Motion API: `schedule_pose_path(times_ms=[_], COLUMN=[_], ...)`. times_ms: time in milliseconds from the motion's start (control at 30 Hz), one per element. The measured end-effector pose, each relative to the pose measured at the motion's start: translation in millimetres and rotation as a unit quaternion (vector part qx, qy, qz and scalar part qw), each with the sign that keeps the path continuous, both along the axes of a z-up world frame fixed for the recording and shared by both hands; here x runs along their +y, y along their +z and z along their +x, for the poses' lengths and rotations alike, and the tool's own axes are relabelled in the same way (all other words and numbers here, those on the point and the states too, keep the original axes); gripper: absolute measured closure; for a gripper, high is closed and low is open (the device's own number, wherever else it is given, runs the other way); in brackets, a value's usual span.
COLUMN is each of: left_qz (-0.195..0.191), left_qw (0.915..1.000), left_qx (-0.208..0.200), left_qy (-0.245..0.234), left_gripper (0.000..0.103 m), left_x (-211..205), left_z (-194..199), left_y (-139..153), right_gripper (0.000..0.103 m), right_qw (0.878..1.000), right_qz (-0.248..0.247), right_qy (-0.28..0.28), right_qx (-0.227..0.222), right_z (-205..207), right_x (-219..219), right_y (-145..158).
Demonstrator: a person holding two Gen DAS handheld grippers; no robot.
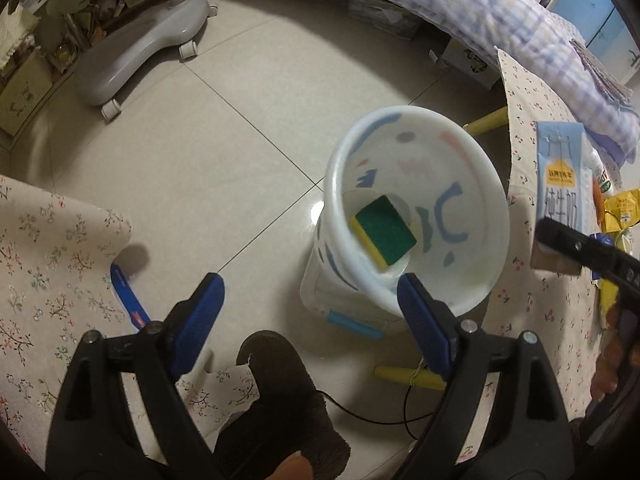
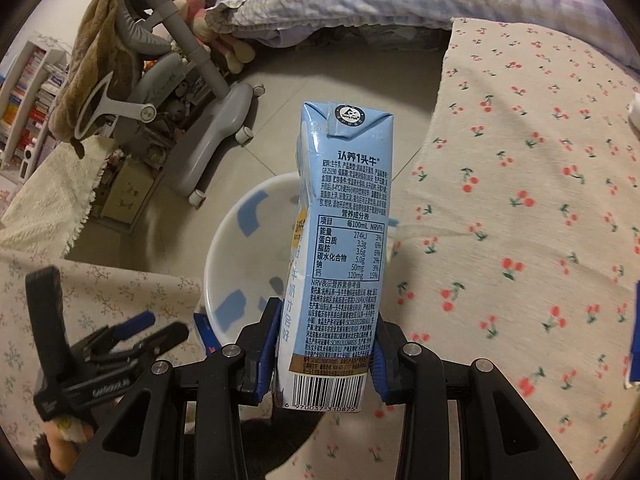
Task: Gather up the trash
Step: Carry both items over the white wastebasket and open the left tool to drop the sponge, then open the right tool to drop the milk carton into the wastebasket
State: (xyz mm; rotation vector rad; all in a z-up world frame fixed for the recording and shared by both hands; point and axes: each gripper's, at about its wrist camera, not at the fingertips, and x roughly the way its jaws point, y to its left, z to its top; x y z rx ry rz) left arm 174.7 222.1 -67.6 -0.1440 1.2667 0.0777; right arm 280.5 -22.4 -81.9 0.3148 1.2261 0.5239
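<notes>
Left hand-held gripper [image 1: 310, 312] is spread empty above the trash bin [image 1: 416, 208], where a sponge [image 1: 382, 230] lies; the milk carton [image 2: 344, 248] is pinched by the right hand-held gripper [image 2: 326, 350], probably for dropping there.

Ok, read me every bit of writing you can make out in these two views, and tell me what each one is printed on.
"认养1头牛": side of the blue milk carton, clamped in the right gripper.
"营养成分表", "每100mL", "274kJ": the carton's nutrition table.
"6 970037 310875": under its barcode.
"纯牛奶": carton front, left wrist view.
Small paragraphs on the carton: too small to read.
Print on the yellow packets: too blurred to read.
Lettering on the left gripper: not legible.
</notes>
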Motion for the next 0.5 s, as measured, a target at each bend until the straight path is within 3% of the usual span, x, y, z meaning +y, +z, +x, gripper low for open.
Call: schedule_pose_path(times_ms=[133,167,200,267,500], left_qz=[0.002,0.003,0.004,0.006,0.011], left_qw=[1.0000,1.0000,1.0000,0.9999,0.9999], left_qx=[-0.001,-0.001,-0.001,-0.002,0.000], left_qy=[0.005,0.007,0.009,0.010,0.002], left_gripper=[0.015,0.015,0.015,0.015,0.013], left_x=[4,4,4,4,-5], left_z=[-4,-4,-4,-5,-6], left_y=[-1,0,0,0,0], right_gripper=[0.062,0.056,0.043,0.031,0.030], right_qw=[1.000,1.000,1.000,1.000,0.998], right_qz=[-0.002,-0.003,-0.004,-0.004,-0.043], right_qy=[0.000,0.000,0.000,-0.008,-0.028], right_qx=[-0.013,-0.014,-0.013,-0.015,-0.027], right_z=[3,2,2,1,-13], right_x=[9,10,11,8,-18], right_y=[0,1,2,5,19])
